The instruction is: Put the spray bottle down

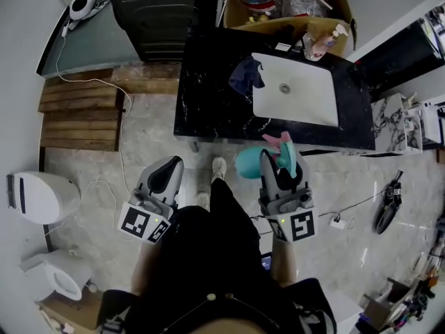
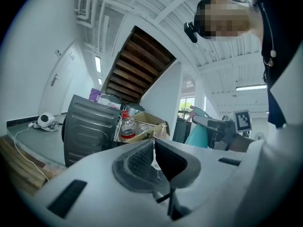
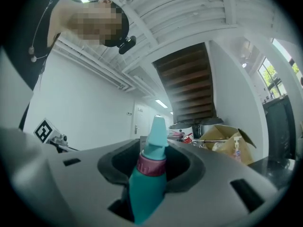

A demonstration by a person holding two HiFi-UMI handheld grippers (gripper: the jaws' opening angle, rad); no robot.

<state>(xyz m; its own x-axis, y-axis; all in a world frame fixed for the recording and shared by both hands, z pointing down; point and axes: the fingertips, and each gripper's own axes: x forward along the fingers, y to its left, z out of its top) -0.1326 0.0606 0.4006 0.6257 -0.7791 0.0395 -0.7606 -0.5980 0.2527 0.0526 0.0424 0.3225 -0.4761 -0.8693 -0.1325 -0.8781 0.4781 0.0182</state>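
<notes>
A teal spray bottle (image 1: 248, 163) with a pink collar and trigger lies between the jaws of my right gripper (image 1: 279, 160), which is shut on it. It hangs over the floor just in front of the black counter (image 1: 208, 110). In the right gripper view the bottle (image 3: 147, 188) stands upright between the pads, nozzle up, and my right gripper (image 3: 151, 162) clamps its body. My left gripper (image 1: 165, 174) hovers to the left over the floor, shut and holding nothing. Its pads meet in the left gripper view (image 2: 154, 157), where the bottle (image 2: 199, 135) also shows at the right.
The counter holds a white sink (image 1: 309, 99), a dark cloth (image 1: 245, 75) and a soap bottle (image 1: 322, 43). Behind it stand a cardboard box (image 1: 295, 24) and a dark appliance (image 1: 163, 12). A toilet (image 1: 40, 197), wooden slats (image 1: 80, 113) and a power strip (image 1: 338, 223) are on the floor.
</notes>
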